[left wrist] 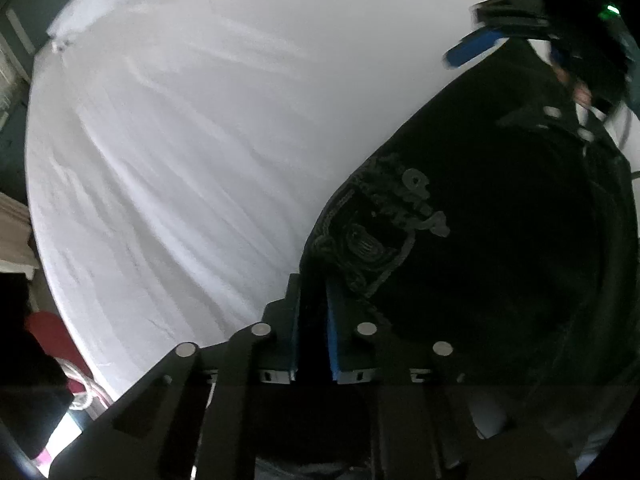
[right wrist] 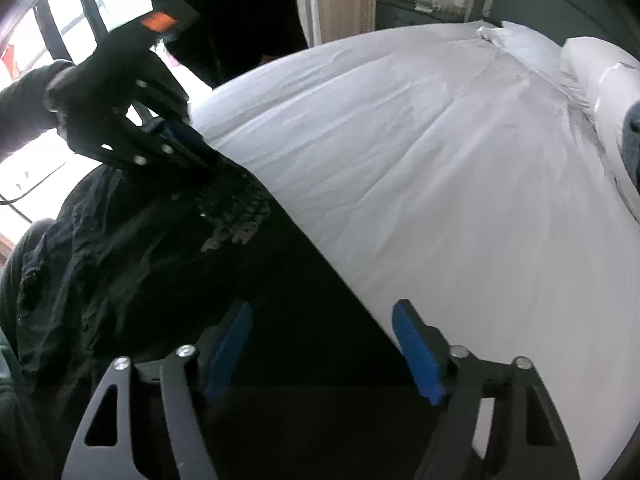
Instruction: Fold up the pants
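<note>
Black pants (left wrist: 480, 208) with a grey printed logo hang lifted over the near side of a white bed (left wrist: 192, 152). My left gripper (left wrist: 314, 304) is shut on the pants' edge, fabric pinched between its blue pads. It also shows in the right wrist view (right wrist: 192, 148), holding the pants (right wrist: 152, 256) up at the left. My right gripper (right wrist: 324, 336) is open, its blue pads (right wrist: 416, 356) wide apart, with dark fabric lying between and below them. It shows blurred at the top right of the left wrist view (left wrist: 480, 44).
The white sheet (right wrist: 420, 152) covers the bed, with pillows (right wrist: 592, 64) at the far right. A person in black (right wrist: 240, 8) stands beyond the bed by a window. A red object (left wrist: 52, 332) lies beside the bed.
</note>
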`<state>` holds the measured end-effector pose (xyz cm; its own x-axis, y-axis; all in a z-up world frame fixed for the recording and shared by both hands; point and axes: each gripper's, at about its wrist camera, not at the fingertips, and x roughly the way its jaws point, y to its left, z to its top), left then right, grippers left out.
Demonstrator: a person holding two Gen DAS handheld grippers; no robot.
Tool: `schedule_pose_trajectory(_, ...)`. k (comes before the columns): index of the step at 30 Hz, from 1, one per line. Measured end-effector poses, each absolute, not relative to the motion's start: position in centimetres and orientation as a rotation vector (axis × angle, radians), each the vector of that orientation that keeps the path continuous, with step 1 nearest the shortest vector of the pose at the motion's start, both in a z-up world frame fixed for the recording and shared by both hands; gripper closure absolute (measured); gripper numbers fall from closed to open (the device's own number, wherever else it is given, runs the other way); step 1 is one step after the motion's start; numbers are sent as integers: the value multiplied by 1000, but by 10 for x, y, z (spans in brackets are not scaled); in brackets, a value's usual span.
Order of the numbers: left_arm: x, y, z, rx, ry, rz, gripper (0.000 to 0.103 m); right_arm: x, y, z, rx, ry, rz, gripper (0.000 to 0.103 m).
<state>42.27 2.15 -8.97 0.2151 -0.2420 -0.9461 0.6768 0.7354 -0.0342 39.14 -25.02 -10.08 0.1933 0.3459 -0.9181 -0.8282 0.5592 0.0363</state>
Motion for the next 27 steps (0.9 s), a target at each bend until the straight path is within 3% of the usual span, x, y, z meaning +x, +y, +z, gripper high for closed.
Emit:
schedule_pose_trajectory(3,402,27,-74,428,1118,-657,95,403,-242,-105,-574,1105,884,41)
schedule_pose_trajectory(12,337,23,-50,468,973,-648,96,413,-211,-116,-659,1146,924,46)
schedule_pose_trajectory(14,338,24,-37,467,970,-658,96,416,-204,-121,-678,1164,929,52)
schedule_pose_trajectory(19,339,24,-35,474,966,-657,96,413,-194,-125,-672,1187,955,90)
schedule_pose_trajectory(27,329,22,-29,444,941,-645,96,393,-194,-106,-633,1151,880,96)
